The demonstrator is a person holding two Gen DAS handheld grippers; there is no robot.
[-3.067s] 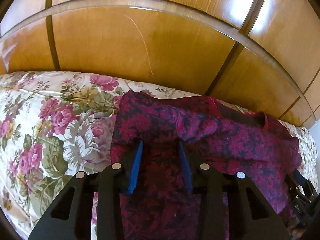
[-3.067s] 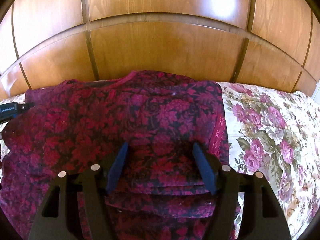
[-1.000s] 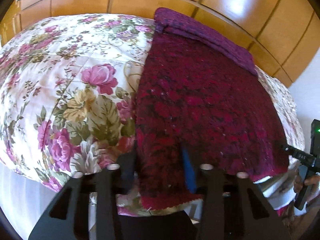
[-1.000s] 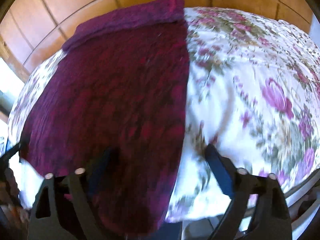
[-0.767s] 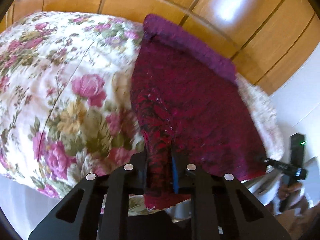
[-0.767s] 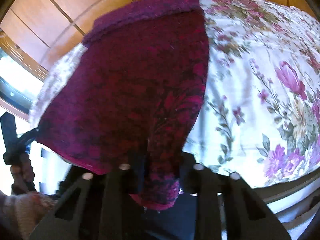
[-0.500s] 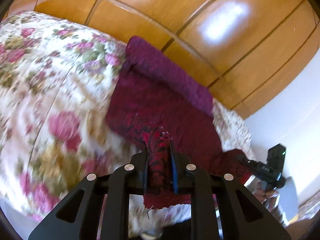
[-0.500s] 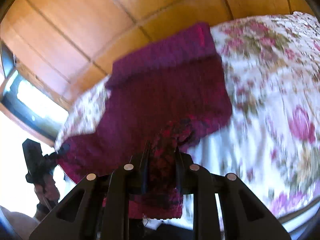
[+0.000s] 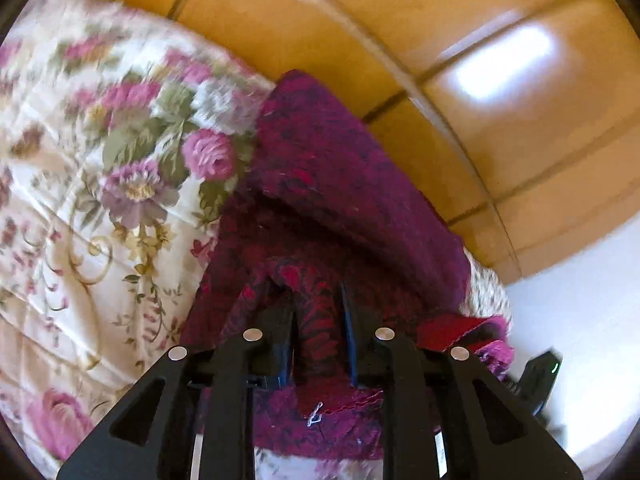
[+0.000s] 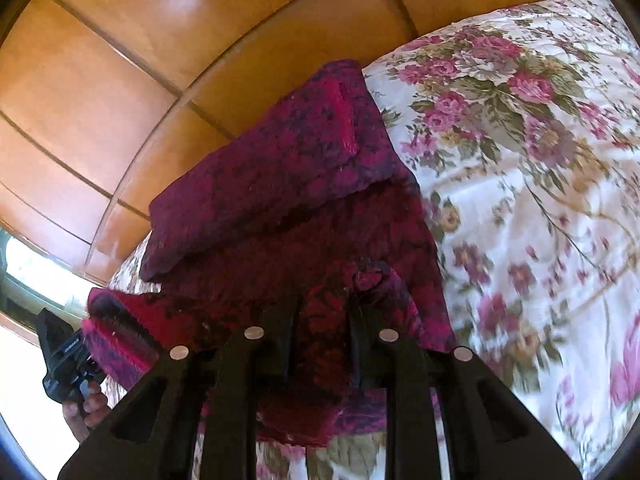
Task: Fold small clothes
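Note:
A dark red and magenta flowered garment [image 9: 344, 184] lies on the bed, its far end folded into a thick band by the headboard. My left gripper [image 9: 318, 320] is shut on the garment's near left hem and holds it lifted above the bed. My right gripper [image 10: 320, 320] is shut on the near right hem of the same garment [image 10: 280, 168], also lifted. The near part of the cloth sags between the two grippers. The left gripper and hand [image 10: 66, 360] show at the left edge of the right wrist view.
The flowered quilt [image 9: 92, 208] covers the bed on both sides of the garment [image 10: 528, 184]. A glossy wooden headboard [image 9: 440, 60] stands right behind the garment. A white wall [image 9: 580, 300] is at the right; a bright window [image 10: 24, 264] is at the left.
Both grippers closed on the garment's near hem about a second ago. Since then they have lifted it and carried it forward toward the folded far end by the headboard.

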